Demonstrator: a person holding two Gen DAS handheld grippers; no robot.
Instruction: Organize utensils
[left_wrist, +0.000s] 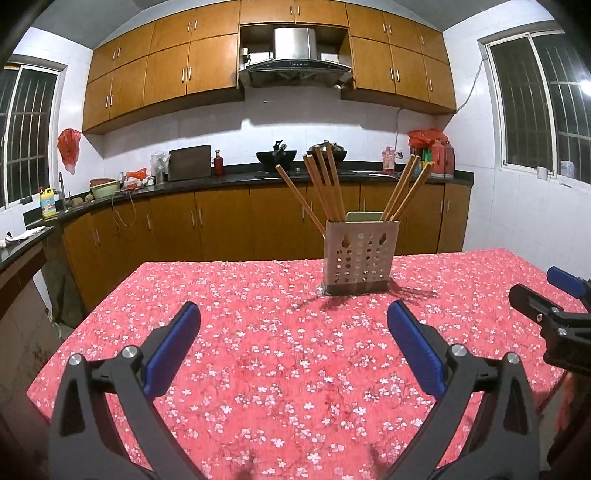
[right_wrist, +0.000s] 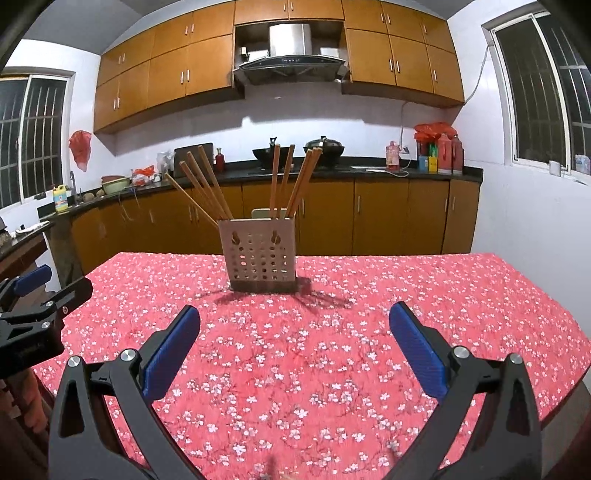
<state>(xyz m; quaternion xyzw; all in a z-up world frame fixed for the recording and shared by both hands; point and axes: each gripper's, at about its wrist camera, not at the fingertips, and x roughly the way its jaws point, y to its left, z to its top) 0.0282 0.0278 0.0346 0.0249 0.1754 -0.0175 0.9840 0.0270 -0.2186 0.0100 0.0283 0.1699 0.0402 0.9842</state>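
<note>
A beige perforated utensil holder (left_wrist: 361, 258) stands upright on the red floral tablecloth (left_wrist: 258, 354), with several wooden chopsticks (left_wrist: 325, 184) leaning out of it left and right. It also shows in the right wrist view (right_wrist: 258, 254) with its chopsticks (right_wrist: 207, 184). My left gripper (left_wrist: 293, 317) is open and empty, low over the cloth, well short of the holder. My right gripper (right_wrist: 295, 321) is open and empty, also short of the holder. The right gripper shows at the right edge of the left wrist view (left_wrist: 546, 299); the left gripper shows at the left edge of the right wrist view (right_wrist: 44, 291).
The table's far edge lies just behind the holder. Beyond it runs a dark kitchen counter (left_wrist: 229, 177) with woks (left_wrist: 276, 155), bottles and bowls over wooden cabinets. Windows are on both side walls.
</note>
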